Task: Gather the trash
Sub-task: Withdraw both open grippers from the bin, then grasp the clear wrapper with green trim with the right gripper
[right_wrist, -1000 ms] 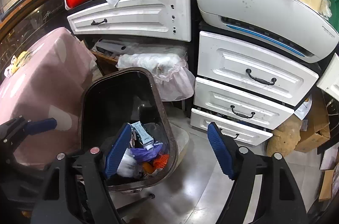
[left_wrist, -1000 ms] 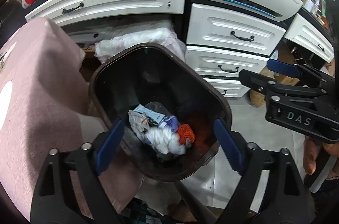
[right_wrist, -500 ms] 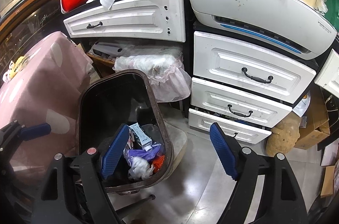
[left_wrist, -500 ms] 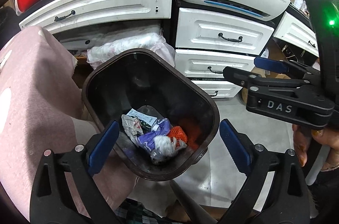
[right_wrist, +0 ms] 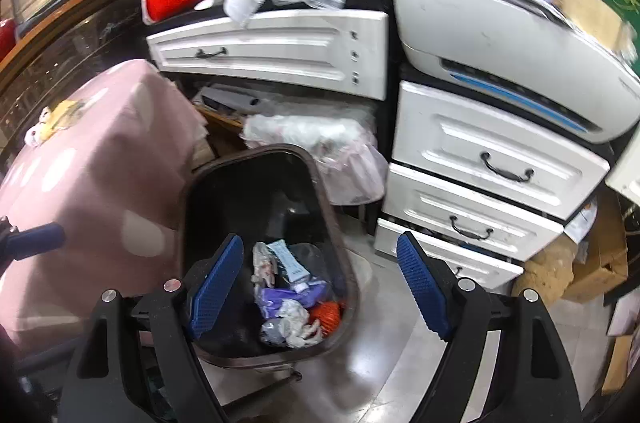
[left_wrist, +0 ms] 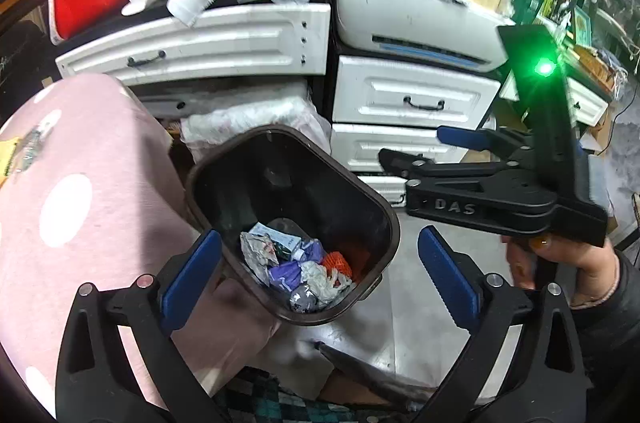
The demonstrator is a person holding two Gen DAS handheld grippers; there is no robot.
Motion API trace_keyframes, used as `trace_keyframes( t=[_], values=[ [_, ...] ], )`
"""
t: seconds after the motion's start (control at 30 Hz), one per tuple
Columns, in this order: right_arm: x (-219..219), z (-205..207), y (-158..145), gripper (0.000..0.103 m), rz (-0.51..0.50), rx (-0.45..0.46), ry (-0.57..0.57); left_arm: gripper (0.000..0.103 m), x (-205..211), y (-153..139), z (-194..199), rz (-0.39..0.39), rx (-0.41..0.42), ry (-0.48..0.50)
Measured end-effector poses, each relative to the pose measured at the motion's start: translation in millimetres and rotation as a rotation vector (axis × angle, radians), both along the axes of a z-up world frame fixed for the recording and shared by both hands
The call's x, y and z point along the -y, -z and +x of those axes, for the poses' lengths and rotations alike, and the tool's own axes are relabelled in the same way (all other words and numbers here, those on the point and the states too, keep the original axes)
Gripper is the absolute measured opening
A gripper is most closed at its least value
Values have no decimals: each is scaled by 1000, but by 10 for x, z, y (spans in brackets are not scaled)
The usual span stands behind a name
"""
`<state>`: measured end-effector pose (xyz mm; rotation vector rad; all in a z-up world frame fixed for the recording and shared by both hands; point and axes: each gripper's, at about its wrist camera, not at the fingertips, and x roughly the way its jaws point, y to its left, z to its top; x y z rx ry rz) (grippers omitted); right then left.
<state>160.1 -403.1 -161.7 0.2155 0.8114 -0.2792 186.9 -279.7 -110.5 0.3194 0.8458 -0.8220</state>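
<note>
- Landmark: dark brown trash bin (left_wrist: pixel 390 223), standing on the grey floor (left_wrist: pixel 408 303) in front of the white drawer unit (left_wrist: pixel 416 103).
- Trash (left_wrist: pixel 298 265) lies at the bottom of the bin: crumpled white paper, a purple wrapper, an orange net piece and a small printed box. The pieces are bunched together and touching.
- Left gripper (left_wrist: pixel 318 281): above the near rim of the bin, pointing down into it. Its 2 blue-padded fingers (left_wrist: pixel 192 275) are spread wide, with nothing between them.
- Right gripper (right_wrist: pixel 318 289): above the right side of the bin, held by a hand (left_wrist: pixel 560 263). Its 2 fingers (right_wrist: pixel 420 283) are spread wide and hold nothing; the left pad is over the bin interior, the right pad over the floor outside the rim.
- Pink dotted cloth (left_wrist: pixel 80 183): just beside the bin, on its left.
- White printer (right_wrist: pixel 500 35): on top of the drawer unit, behind the bin.
- Clear plastic bag (right_wrist: pixel 320 151): directly behind the bin, at the base of the drawers.
</note>
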Motion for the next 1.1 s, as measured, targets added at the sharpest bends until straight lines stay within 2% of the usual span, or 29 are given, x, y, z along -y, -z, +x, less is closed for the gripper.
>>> trace_keyframes(
  t=[0.2,0.37,0.57,0.83,1.1],
  values=[
    [-292,137,-186,80,10,31,-96,97,-329,-204,-8,-12,49,-29],
    [-584,300,-315,80,21,48,-195,97,-692,-240,114,6,63,-94],
    [-906,519,-446,80,44,64,-295,97,-1273,-274,401,-3,36,-230],
    [-1449,929,-617,80,41,84,-470,97,-2120,-390,822,-8,76,-428],
    [-2031,1530,-670,83,36,56,-664,97,-3030,-376,1359,-78,3,-619]
  ],
)
